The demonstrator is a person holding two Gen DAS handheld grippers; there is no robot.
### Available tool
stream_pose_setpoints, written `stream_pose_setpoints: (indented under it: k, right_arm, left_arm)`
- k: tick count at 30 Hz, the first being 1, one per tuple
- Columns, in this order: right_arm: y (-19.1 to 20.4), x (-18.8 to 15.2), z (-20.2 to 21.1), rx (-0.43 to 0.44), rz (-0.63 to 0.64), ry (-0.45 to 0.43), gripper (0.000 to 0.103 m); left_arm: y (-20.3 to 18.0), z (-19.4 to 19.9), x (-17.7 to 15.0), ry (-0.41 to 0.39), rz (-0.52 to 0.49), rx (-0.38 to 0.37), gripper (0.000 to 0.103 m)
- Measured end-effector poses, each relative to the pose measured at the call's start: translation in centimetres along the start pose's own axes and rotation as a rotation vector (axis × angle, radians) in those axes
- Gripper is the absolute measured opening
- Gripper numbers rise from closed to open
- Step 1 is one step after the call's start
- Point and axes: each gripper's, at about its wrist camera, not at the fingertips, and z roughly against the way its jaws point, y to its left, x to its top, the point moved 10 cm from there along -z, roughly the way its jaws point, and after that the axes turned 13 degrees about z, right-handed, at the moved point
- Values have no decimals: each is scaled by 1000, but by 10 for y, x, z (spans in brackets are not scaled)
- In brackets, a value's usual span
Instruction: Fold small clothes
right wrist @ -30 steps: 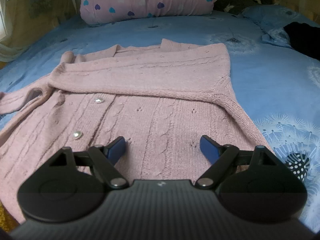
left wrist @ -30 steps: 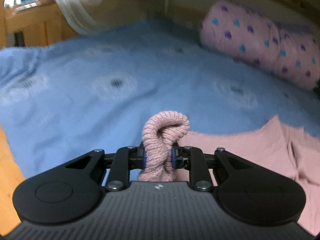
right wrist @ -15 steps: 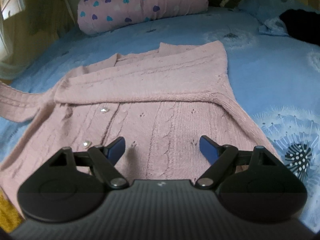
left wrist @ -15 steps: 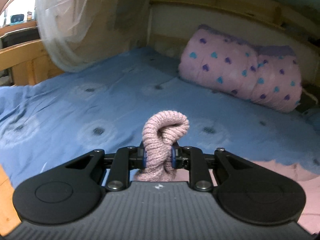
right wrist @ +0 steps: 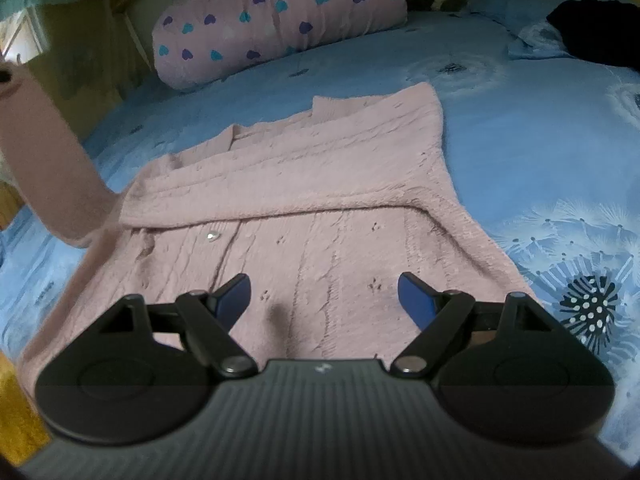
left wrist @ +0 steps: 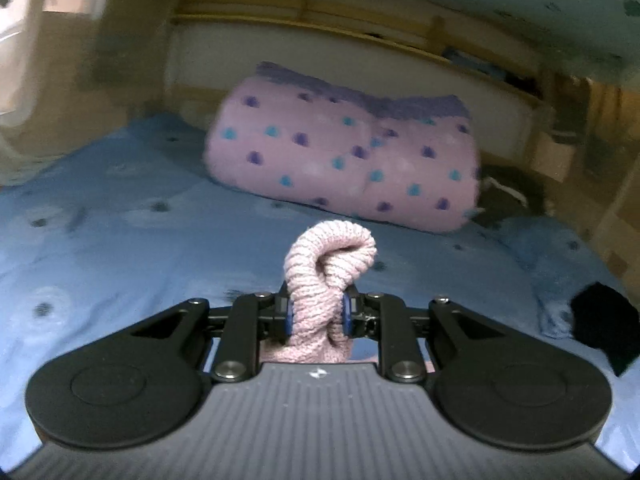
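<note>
A pink knitted cardigan (right wrist: 304, 208) lies on the blue bedspread (right wrist: 520, 128) with one side folded across its chest and its buttons showing. Its left sleeve (right wrist: 44, 152) rises off the bed toward the upper left. My left gripper (left wrist: 317, 314) is shut on the bunched cuff of that sleeve (left wrist: 328, 264), held high above the bed. My right gripper (right wrist: 324, 300) hovers open over the cardigan's lower front, nothing between its fingers.
A pink rolled quilt with coloured hearts (left wrist: 344, 164) (right wrist: 280, 16) lies against the headboard. A black garment (right wrist: 596, 28) (left wrist: 604, 328) rests on a crumpled blue pillow at the right. The wooden bed frame (right wrist: 8, 392) edges the left side.
My left gripper has lifted the sleeve cuff up and swung toward the headboard; the sleeve now stands up off the bed. The right gripper stays over the cardigan, rolled slightly.
</note>
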Motion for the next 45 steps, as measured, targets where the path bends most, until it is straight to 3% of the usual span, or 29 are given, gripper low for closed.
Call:
stream_pose_setpoints:
  k: [7, 11, 18, 27, 30, 32, 34, 40, 45]
  right_arm:
    - [-15, -1, 2, 6, -53, -21, 82]
    - [-21, -1, 3, 17, -79, -32, 82]
    - [-26, -4, 1, 40, -97, -45, 82]
    - [-24, -6, -1, 41, -78, -54, 82]
    - [-24, -6, -1, 46, -85, -58, 82]
    - [-25, -6, 0, 54, -97, -62, 82]
    - [-26, -6, 0, 60, -107, -65, 82]
    - [-26, -6, 0, 60, -103, -70, 82]
    - [-27, -7, 0, 58, -98, -74, 82]
  left_arm:
    - [-102, -57, -68, 128, -34, -110, 24]
    - [-140, -98, -121, 218, -52, -127, 24]
    - [-174, -162, -211, 364, -86, -116, 24]
    - [-197, -199, -283, 412, -270, -86, 26]
    - [-200, -203, -291, 440, -304, -91, 43]
    - [-202, -199, -292, 445, -316, -106, 64]
    - [-207, -193, -291, 430, -345, -116, 76]
    - [-194, -162, -273, 377, -408, -107, 80]
    - [-145, -139, -252, 346, -401, -22, 80]
